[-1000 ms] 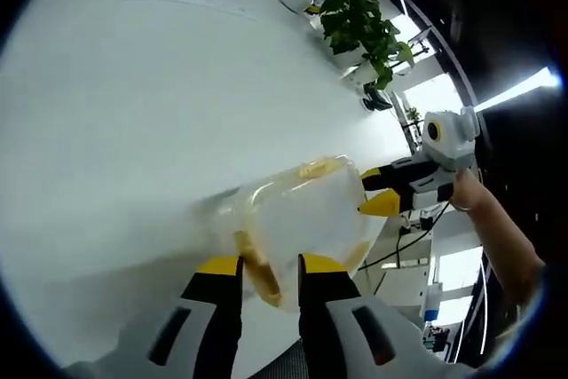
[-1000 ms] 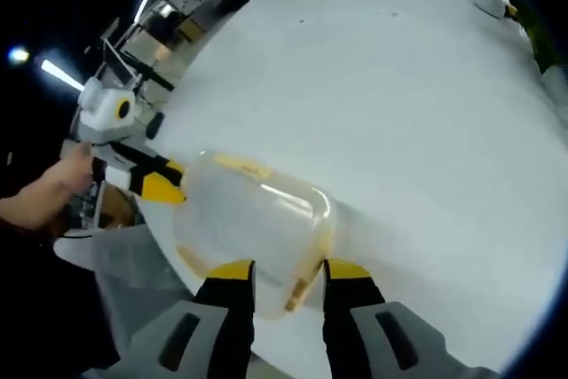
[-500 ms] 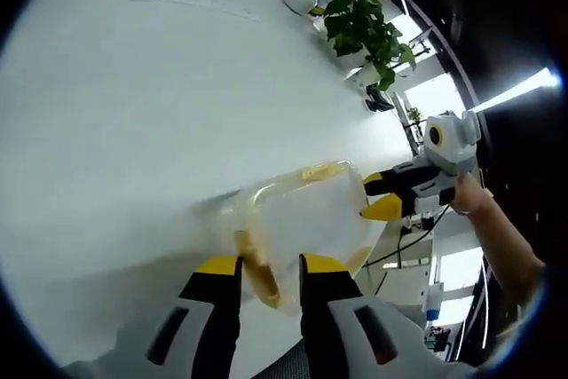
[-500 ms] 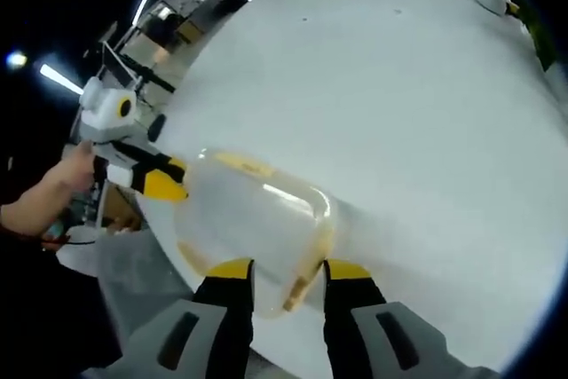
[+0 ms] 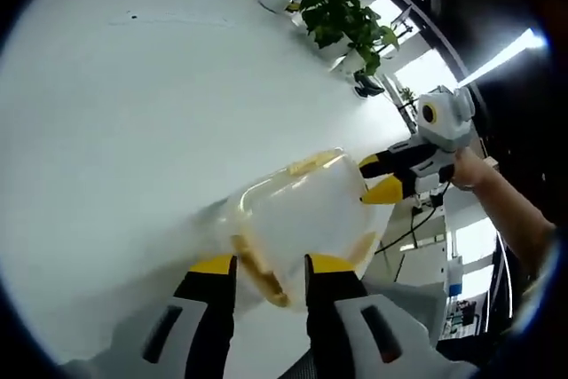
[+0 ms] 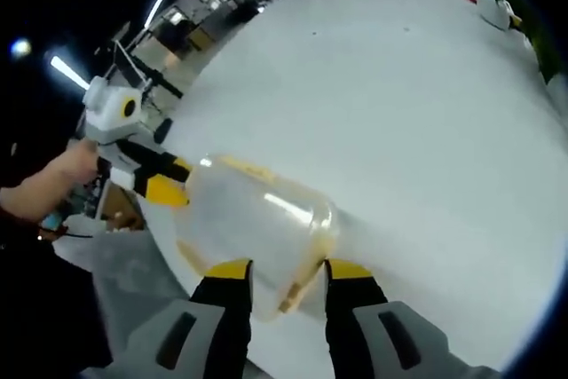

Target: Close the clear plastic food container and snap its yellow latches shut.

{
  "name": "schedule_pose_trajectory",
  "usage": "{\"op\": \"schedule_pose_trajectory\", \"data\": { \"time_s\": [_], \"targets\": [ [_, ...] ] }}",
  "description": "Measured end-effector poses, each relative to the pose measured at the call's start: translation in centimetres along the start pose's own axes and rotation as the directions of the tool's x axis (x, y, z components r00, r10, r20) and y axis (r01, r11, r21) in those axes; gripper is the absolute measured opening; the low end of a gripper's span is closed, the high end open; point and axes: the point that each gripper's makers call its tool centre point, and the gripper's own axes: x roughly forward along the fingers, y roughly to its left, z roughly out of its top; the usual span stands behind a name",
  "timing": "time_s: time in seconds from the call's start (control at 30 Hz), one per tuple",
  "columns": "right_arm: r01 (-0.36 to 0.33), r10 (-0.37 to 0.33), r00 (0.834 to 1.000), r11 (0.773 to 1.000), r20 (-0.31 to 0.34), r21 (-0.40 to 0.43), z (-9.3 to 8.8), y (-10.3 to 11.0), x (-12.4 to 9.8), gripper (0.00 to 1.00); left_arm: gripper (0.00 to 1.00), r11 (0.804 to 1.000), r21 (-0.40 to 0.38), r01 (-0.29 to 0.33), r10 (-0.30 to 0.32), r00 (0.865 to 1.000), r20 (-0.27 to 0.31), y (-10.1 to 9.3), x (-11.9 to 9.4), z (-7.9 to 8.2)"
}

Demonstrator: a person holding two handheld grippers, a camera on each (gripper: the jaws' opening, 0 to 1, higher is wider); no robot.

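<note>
The clear plastic food container [image 5: 306, 219] sits near the edge of the white table [image 5: 133, 113], and everything else is placed from it. Nearest, in the left gripper view, the left gripper [image 5: 271, 265] has its yellow-tipped jaws a little apart, straddling the yellow latch [image 5: 257, 268] on the container's near end; whether the tips press on the latch or merely flank it cannot be told. In the right gripper view, the right gripper [image 6: 281, 269] stands the same way at the opposite end, jaws slightly parted on either side of another yellow latch [image 6: 297, 288], contact again unclear.

The lid appears to lie down on the tub, with yellow strips along its edges, so the closing step looks done and the latching step is in hand. Which latches are already snapped is too blurred to say.

The next move likely calls for each gripper to push its end latch down against the container wall until it catches, while the other gripper braces the box so it does not slide off the nearby table edge.

Well beyond the container, a potted plant [image 5: 342, 15] stands at the far side of the table.
</note>
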Motion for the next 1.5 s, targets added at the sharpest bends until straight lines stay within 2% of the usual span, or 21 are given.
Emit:
{"op": "schedule_pose_trajectory", "data": {
  "time_s": [0.13,0.37,0.63,0.83,0.9,1.0,1.17,1.2,1.33,1.5],
  "targets": [
    [0.016,-0.017,1.000,0.998,-0.002,-0.064,0.2,-0.1,-0.3,0.28,0.39,0.999,0.039,0.002,-0.002,1.000,0.004,-0.2,-0.2,0.3],
    [0.022,-0.021,1.000,0.996,0.018,-0.084,1.3,-0.2,-0.8,0.28,0.39,0.995,0.103,-0.011,0.010,1.000,0.012,-0.3,-0.6,1.1],
    [0.033,-0.028,0.999,0.987,0.034,-0.158,2.6,0.2,-1.2,0.28,0.40,0.974,0.224,-0.040,0.040,0.999,0.002,-0.2,-1.1,1.9],
    [0.035,-0.032,0.999,0.965,0.013,-0.260,3.0,1.1,-1.1,0.30,0.42,0.927,0.371,-0.047,0.053,0.999,-0.006,-1.0,-1.2,2.2],
    [0.030,-0.028,1.000,0.962,0.010,-0.270,3.1,1.4,-1.0,0.31,0.42,0.911,0.411,-0.045,0.054,0.998,-0.012,-1.3,-1.1,2.3],
    [0.021,-0.021,1.000,0.956,0.005,-0.292,3.4,1.9,-0.7,0.32,0.43,0.895,0.442,-0.049,0.061,0.998,-0.014,-1.7,-1.0,2.5],
    [0.019,-0.023,1.000,0.939,-0.007,-0.343,3.5,2.3,-0.5,0.32,0.43,0.882,0.470,-0.039,0.054,0.998,-0.018,-1.9,-0.9,2.7],
    [0.015,-0.020,1.000,0.934,-0.010,-0.356,3.5,2.4,-0.5,0.32,0.43,0.869,0.493,-0.037,0.054,0.998,-0.020,-2.0,-0.9,2.7],
    [0.004,-0.015,1.000,0.921,-0.023,-0.389,3.3,2.8,-0.3,0.32,0.43,0.853,0.520,-0.030,0.052,0.998,-0.027,-2.2,-1.0,2.6],
    [-0.009,-0.014,0.999,0.898,-0.050,-0.440,3.2,3.5,-0.1,0.37,0.43,0.820,0.572,-0.027,0.056,0.998,-0.033,-2.6,-0.8,2.6]
  ]
}}
